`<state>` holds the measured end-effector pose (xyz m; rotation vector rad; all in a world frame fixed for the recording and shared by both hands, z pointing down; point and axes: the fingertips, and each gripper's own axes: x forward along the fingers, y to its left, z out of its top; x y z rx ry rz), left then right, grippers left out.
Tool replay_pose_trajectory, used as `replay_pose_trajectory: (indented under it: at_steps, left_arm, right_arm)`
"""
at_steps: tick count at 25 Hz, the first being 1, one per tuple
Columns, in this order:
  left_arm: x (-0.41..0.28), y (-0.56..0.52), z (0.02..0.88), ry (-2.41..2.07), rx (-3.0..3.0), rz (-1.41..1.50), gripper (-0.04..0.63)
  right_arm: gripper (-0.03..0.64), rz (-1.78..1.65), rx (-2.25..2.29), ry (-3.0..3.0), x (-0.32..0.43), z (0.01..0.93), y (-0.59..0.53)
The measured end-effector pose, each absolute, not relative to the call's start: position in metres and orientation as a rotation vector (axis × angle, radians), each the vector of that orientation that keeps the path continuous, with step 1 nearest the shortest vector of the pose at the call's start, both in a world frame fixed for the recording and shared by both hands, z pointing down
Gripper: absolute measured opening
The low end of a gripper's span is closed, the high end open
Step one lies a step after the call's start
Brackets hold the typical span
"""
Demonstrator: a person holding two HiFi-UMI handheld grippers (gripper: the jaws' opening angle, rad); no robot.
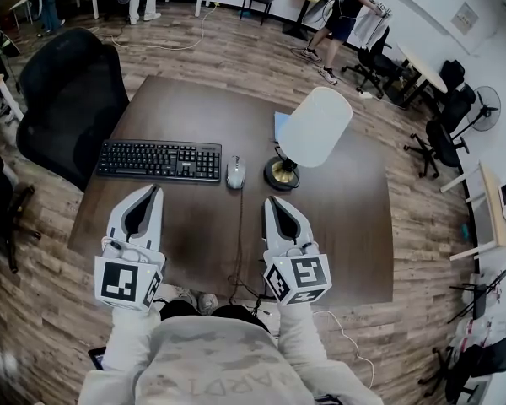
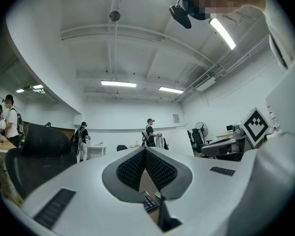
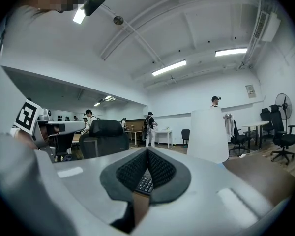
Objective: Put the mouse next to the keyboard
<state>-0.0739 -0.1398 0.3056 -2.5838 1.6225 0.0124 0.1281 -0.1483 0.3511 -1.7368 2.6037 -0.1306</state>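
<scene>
Head view, one entry: mouse (image 1: 235, 173) lay ahead, between your left gripper (image 1: 155, 191) and right gripper (image 1: 270, 201), both pinched shut and empty, already just beside the keyboard (image 1: 160, 159); any nudge probably called for opening your right jaws first and taking its sides, clear of the lamp base (image 1: 281, 174).

No legible text; lettering on person's sweatshirt (image 1: 211, 382) too blurred to read

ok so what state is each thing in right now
left gripper: shut, empty
right gripper: shut, empty
keyboard: flat on the table
mouse: flat on the table, just right of the keyboard, untouched
lamp: upright, lit or not unclear
</scene>
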Motion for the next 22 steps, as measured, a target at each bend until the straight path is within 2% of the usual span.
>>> replay_pose_trajectory:
  at_steps: [22]
  left_arm:
    - [-0.059, -0.134, 0.300, 1.633, -2.557, -0.006, 0.006]
  right_arm:
    - [0.011, -0.078, -1.702, 2.595, 0.140, 0.338, -0.144]
